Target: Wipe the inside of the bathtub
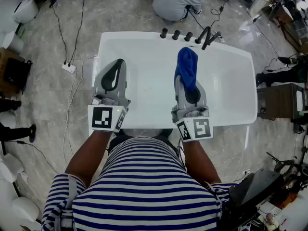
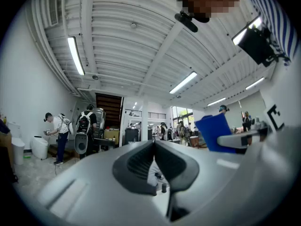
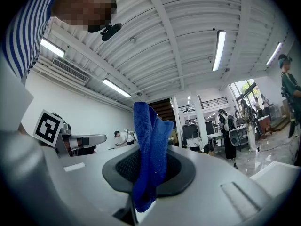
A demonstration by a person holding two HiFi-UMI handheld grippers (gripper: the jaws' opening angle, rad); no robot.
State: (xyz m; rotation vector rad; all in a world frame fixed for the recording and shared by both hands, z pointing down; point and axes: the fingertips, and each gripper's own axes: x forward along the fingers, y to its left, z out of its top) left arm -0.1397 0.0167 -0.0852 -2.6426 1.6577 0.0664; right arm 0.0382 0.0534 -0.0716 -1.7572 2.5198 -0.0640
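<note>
Striped shirt (image 1: pixel 144 186) nearest; beyond, right gripper (image 1: pixel 188 88) pinches blue cloth (image 1: pixel 186 64), bathtub (image 1: pixel 231 85) floor directly below; left gripper (image 1: pixel 117 65) closed, empty.

A pale grey marbled floor (image 1: pixel 48 100) spreads all around, crossed by black cables (image 1: pixel 79 23) that run to a white power strip (image 1: pixel 69 68). A brown cabinet (image 1: pixel 281 101) stands at the right edge, and a person in grey (image 1: pixel 177 1) crouches at the far side. Overhead is a white ribbed ceiling (image 2: pixel 141 41) with beams and long tube lights (image 2: pixel 75 55), all lit. A plain white wall (image 2: pixel 28 98) runs along one side. Farther back a dark staircase (image 2: pixel 109 108) rises beside an upper railing (image 2: pixel 141 113), daylight comes through tall windows (image 2: pixel 181 114), and several people (image 2: pixel 59 128) stand about the hall.
</note>
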